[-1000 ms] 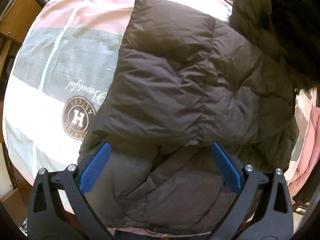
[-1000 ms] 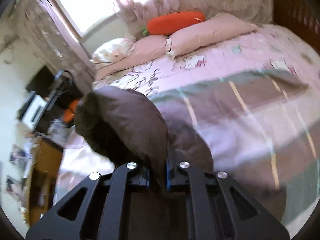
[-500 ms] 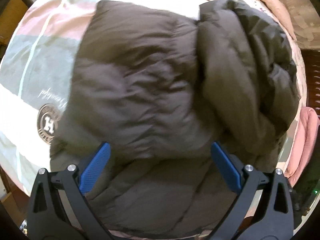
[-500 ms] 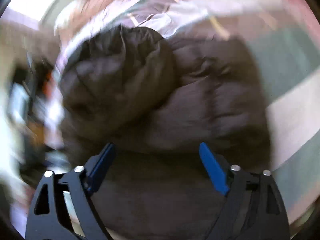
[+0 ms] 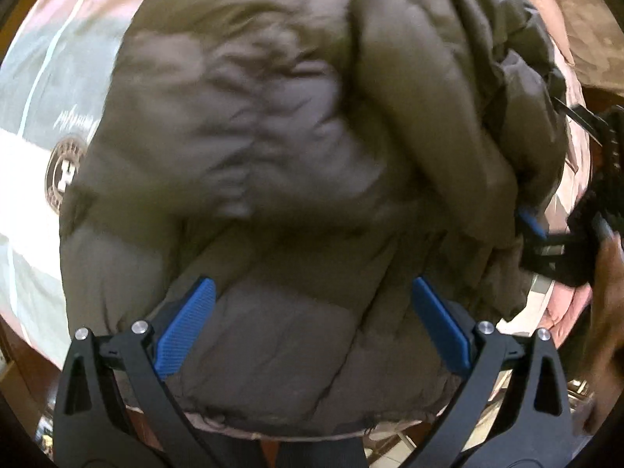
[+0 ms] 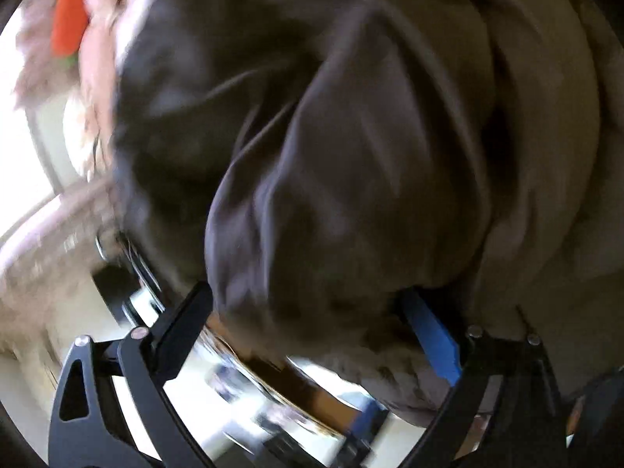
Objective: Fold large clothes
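A dark brown puffer jacket (image 5: 273, 148) lies on the bed, with one side folded over onto its body at the right. My left gripper (image 5: 310, 325) is open and empty, hovering above the jacket's near hem. My right gripper (image 6: 312, 331) is open, jaws wide, with a puffy fold of the jacket (image 6: 351, 156) bulging between and above the fingers; it is blurred. The right gripper also shows in the left wrist view (image 5: 546, 241) at the jacket's right edge.
The bed cover (image 5: 46, 78) has pink, grey and white bands and a round logo (image 5: 62, 175) left of the jacket. Pink bedding (image 5: 561, 304) lies at the right edge. An orange pillow (image 6: 68, 19) and blurred furniture show beside the bed.
My right gripper let go of the jacket, opened, and swung down to the jacket's right edge. The lifted side now lies folded over the body. My left gripper moved closer over the jacket.
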A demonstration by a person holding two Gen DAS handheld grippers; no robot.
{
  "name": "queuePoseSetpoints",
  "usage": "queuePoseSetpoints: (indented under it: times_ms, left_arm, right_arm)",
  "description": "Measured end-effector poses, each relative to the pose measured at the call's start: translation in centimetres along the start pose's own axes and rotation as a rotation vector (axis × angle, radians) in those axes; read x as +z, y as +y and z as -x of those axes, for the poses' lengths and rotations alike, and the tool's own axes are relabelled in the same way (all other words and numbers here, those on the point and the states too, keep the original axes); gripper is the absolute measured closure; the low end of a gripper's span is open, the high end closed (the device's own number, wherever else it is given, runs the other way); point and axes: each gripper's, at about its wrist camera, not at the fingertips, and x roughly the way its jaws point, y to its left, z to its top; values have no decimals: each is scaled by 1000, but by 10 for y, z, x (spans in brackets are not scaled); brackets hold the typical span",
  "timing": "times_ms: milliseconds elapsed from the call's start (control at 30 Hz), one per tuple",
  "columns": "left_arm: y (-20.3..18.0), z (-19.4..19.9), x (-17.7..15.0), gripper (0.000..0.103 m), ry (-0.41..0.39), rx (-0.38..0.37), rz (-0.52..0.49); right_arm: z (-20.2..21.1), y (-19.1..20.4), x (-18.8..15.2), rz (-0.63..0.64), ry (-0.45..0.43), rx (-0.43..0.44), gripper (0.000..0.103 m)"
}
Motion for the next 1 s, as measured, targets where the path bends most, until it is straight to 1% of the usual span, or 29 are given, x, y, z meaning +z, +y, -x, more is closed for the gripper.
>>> queuePoseSetpoints:
  times_ms: [33, 67, 100, 133, 167, 233, 300, 333, 400, 433, 467, 500, 567, 600, 633, 667, 700, 767, 833, 900, 967, 1000]
  left_arm:
    - [5, 2, -4, 2, -3, 11, 4]
    - [9, 3, -6, 2, -5, 18, 7]
    - [13, 4, -8, 2, -6, 19, 12]
    - [16, 7, -10, 2, -9, 18, 16]
    - [20, 10, -11, 2, -15, 18, 22]
    - [27, 16, -12, 2, -33, 22, 31]
    - [32, 22, -8, 2, -48, 20, 38]
    - [34, 27, -7, 2, -58, 20, 40]
    - [39, 30, -1, 2, -84, 17, 44]
    - [39, 33, -1, 2, -93, 15, 44]
    - [39, 37, -1, 2, -104, 13, 44]
    - [39, 41, 1, 2, -109, 13, 40]
    - [32, 43, 3, 2, -111, 13, 22]
    - [26, 43, 4, 2, -111, 14, 10]
    - [19, 42, 4, 2, -113, 14, 1]
    - [3, 35, 3, 2, -116, 14, -17]
    - [-5, 35, 3, 2, -117, 14, -33]
    - [-23, 31, 1, 2, -117, 12, -66]
    - [-40, 29, 0, 2, -121, 10, -98]
    - [-49, 32, 5, 2, -125, 8, -120]
    - [-59, 40, 14, 2, -140, 16, -141]
    - [-67, 43, 14, 2, -159, 27, -157]
  right_arm:
    - [3, -3, 1, -5, -33, 10, 54]
    - [8, -4, -2, 12, -54, 31, 78]
    - [13, -4, -4, 32, -67, 67, 81]
    - [23, -1, -11, 90, -88, 130, 86]
    - [34, 5, -20, 182, -98, 154, 87]
    - [56, 10, -40, 319, -110, 218, 88]
    - [87, 9, -68, 459, -115, 238, 88]
    - [97, 4, -78, 496, -115, 226, 88]
    - [112, -12, -98, 572, -107, 172, 88]
    - [113, -22, -108, 612, -105, 111, 88]
    - [109, -36, -115, 644, -90, 37, 88]
    - [103, -48, -118, 660, -67, -14, 88]
    - [85, -82, -117, 649, -33, -159, 85]
    - [78, -92, -116, 637, -24, -196, 83]
    - [71, -102, -113, 618, -25, -248, 64]
    - [68, -108, -110, 594, -43, -282, 38]
    - [71, -111, -111, 580, -56, -266, 32]
    - [83, -109, -106, 542, -94, -196, 13]
    - [95, -108, -104, 535, -120, -186, 9]
    - [103, -108, -104, 537, -109, -209, 9]
    - [116, -112, -102, 509, -90, -207, 9]
    - [121, -110, -101, 497, -97, -201, 9]
